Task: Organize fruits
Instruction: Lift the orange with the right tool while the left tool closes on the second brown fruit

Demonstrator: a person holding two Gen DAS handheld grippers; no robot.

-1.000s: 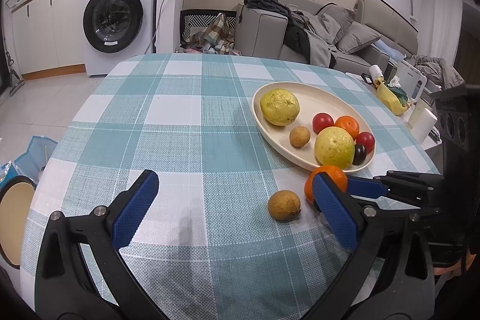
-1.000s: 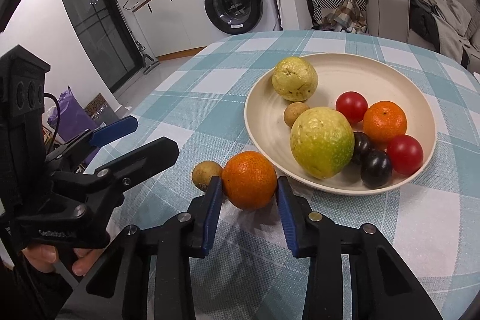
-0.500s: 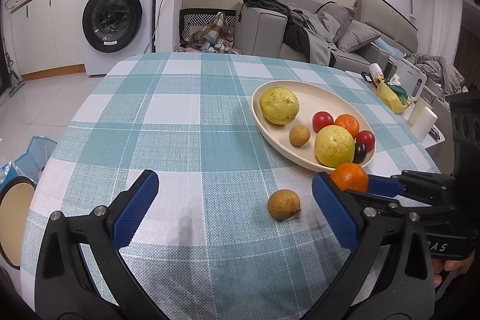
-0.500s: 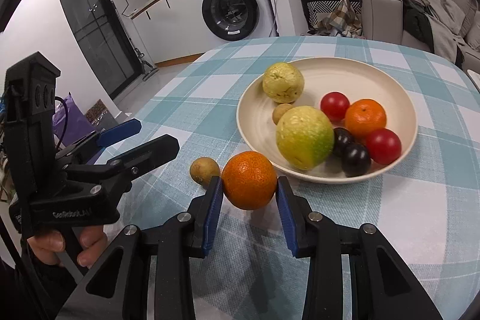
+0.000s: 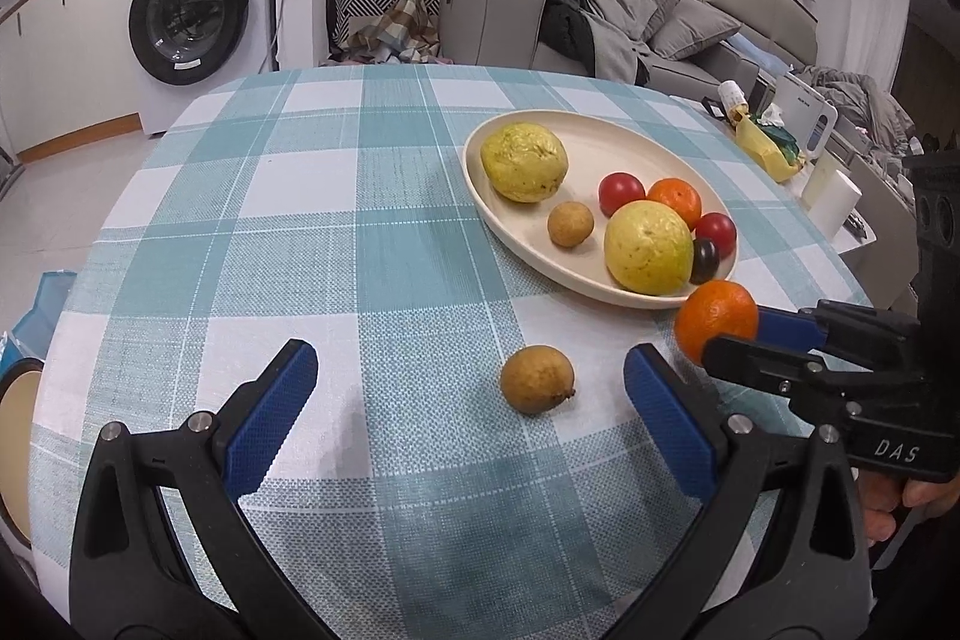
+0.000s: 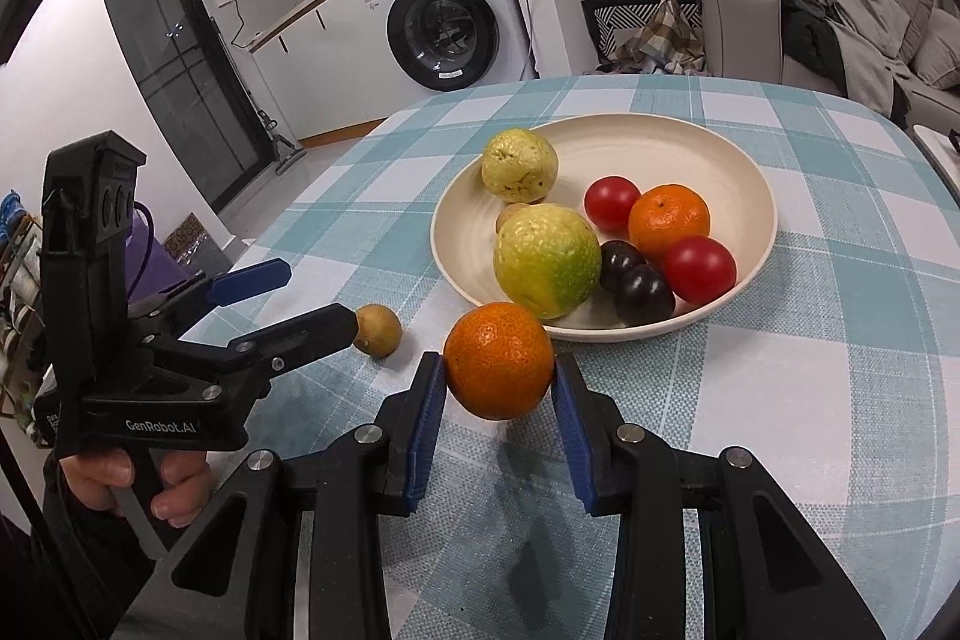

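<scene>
My right gripper [image 6: 499,383] is shut on an orange [image 6: 499,359], held above the cloth just before the near rim of the cream plate [image 6: 738,160]. The same orange [image 5: 717,317] and right gripper [image 5: 735,334] show at the right of the left wrist view. The plate [image 5: 606,133] holds two yellow-green guavas [image 6: 547,261], two red tomatoes [image 6: 699,268], another orange [image 6: 669,218], dark plums [image 6: 645,293] and a small brown fruit [image 5: 570,224]. A second brown fruit [image 5: 537,379] lies on the cloth between the fingers of my open left gripper [image 5: 468,394], untouched.
The round table wears a teal-and-white checked cloth [image 5: 336,232]. Behind it stand a washing machine [image 5: 192,16] and a grey sofa [image 5: 600,22] with clothes. A side table [image 5: 834,196] with cups and a yellow bag sits off the right edge. A hand [image 6: 132,478] holds the left gripper.
The right gripper has lifted the orange and carried it toward the plate's near rim. The left gripper has stayed around the brown fruit.
</scene>
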